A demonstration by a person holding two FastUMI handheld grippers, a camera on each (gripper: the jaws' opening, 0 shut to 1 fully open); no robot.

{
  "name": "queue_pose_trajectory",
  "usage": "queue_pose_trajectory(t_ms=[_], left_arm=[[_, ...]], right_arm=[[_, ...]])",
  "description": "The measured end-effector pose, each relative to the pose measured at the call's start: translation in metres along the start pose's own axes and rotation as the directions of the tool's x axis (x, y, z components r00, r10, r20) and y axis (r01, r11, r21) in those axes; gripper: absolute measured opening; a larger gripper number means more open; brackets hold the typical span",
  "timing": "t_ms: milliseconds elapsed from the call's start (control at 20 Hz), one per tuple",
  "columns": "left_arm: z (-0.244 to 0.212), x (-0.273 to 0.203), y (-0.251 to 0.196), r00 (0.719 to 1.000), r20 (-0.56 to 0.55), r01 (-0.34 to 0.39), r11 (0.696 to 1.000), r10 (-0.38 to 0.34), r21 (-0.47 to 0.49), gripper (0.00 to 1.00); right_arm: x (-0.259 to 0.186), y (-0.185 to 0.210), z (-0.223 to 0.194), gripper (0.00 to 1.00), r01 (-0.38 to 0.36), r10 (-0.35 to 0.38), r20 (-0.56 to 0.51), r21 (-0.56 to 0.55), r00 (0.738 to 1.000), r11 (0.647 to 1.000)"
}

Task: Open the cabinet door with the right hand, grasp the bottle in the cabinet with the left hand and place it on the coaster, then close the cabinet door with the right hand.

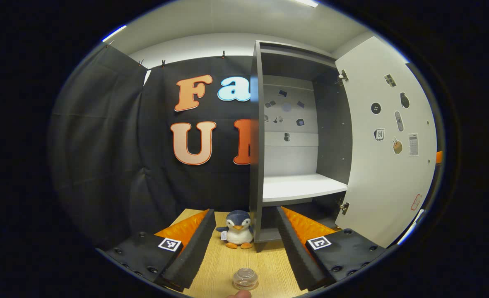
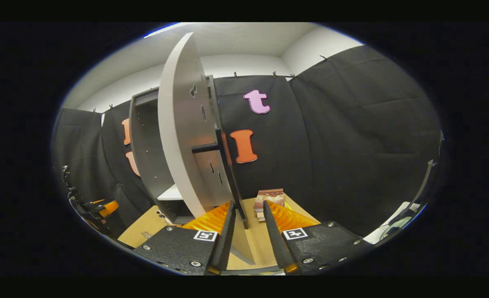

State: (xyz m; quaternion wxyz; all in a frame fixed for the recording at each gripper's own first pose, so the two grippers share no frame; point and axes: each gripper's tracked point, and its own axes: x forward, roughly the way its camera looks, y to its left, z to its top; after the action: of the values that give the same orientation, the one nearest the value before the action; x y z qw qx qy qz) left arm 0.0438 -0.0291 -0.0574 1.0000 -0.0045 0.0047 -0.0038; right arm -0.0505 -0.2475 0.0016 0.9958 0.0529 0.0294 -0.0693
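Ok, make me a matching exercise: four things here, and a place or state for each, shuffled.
1. grey-and-white plush penguin
2. small clear plastic bottle
3. white cabinet door
4. white shelf

A. swung open
B. bare
C. between the fingers of the left gripper
D. standing beside the dark grey cabinet, outside it

Pairs: 1-D, 2-C, 3-A, 4-B.

1. A plush penguin (image 1: 239,233) is standing upright on the wooden table (image 1: 219,265), just beside the cabinet's left wall.
2. A small stack of books (image 2: 268,200) is lying at the table's far edge (image 2: 300,209), against the black cloth wall (image 2: 352,145).
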Motion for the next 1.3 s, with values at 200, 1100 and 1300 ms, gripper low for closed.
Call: queue_pose_trajectory(t_ms=[200,1100,1300], left_arm=[[-0.001,0.005,-0.005,1.000,-0.007,0.003,1.000,-0.003,-0.018,0.95],[0.002,-0.002,0.019,1.000,-0.004,-0.015,1.000,0.015,-0.024,0.95],[0.003,0.000,0.034,1.000,0.001,-0.028,0.999,0.028,-0.017,0.95]], right_arm=[[-0.002,0.013,0.000,0.43,-0.009,0.009,0.009,-0.059,1.000,0.998],[0.012,0.124,-0.017,0.46,-0.264,0.262,-0.030,-0.048,0.964,0.963],[0.019,0.145,-0.021,0.53,-0.310,0.309,-0.029,-0.034,0.950,0.950]])
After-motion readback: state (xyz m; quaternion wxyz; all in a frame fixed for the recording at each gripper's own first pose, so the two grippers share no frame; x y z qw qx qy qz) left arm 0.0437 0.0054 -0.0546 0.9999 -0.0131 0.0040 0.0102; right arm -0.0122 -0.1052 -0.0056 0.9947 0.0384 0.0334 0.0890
